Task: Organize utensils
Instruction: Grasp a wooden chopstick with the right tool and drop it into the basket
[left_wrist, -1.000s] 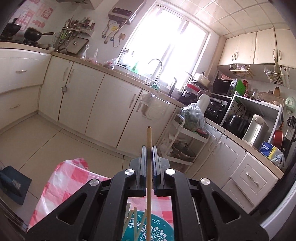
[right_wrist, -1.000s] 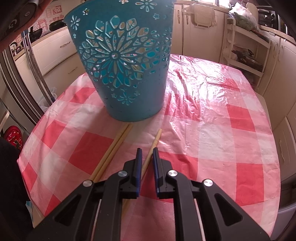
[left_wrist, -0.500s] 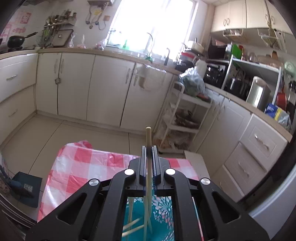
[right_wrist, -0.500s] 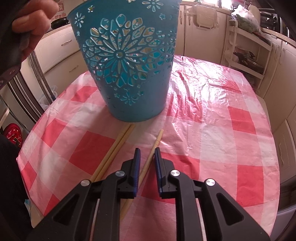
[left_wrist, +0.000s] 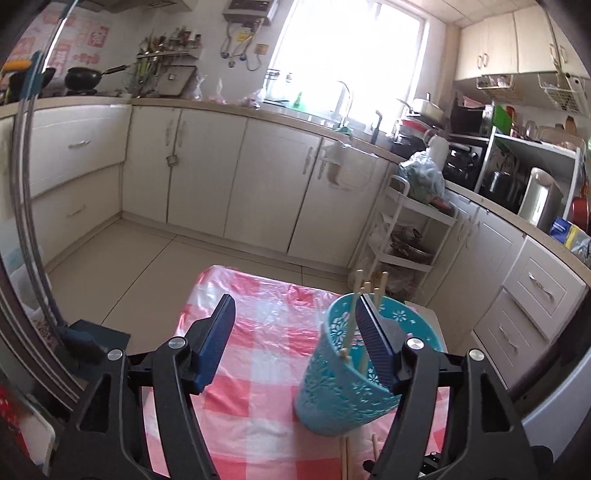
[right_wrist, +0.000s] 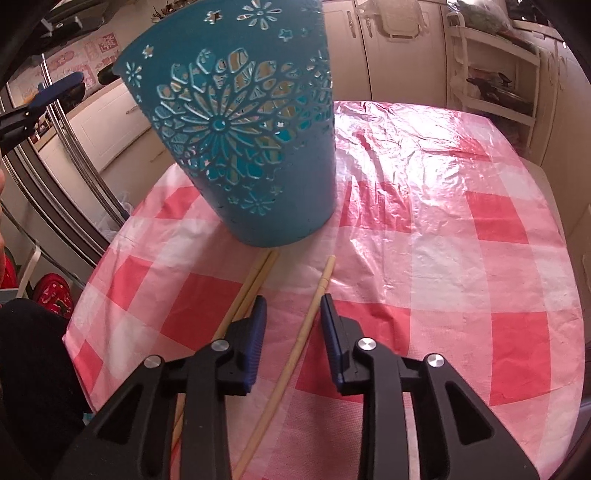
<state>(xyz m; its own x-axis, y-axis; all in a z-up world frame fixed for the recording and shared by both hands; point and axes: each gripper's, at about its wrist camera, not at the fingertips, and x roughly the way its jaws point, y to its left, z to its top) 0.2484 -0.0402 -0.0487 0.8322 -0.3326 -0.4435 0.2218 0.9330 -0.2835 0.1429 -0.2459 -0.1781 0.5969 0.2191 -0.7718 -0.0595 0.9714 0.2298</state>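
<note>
The left gripper (left_wrist: 295, 332) has just sprung wide and empty, its chopstick now standing in the teal holder (left_wrist: 343, 373); the right gripper (right_wrist: 293, 319), parted, straddles a loose chopstick (right_wrist: 306, 325) on the checked tablecloth (right_wrist: 480, 258), not yet gripping

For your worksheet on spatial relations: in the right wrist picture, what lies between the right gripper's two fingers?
In the right wrist view, a single chopstick lies on the checked tablecloth between the open fingers of the right gripper, pointing toward the blue holder.
</note>
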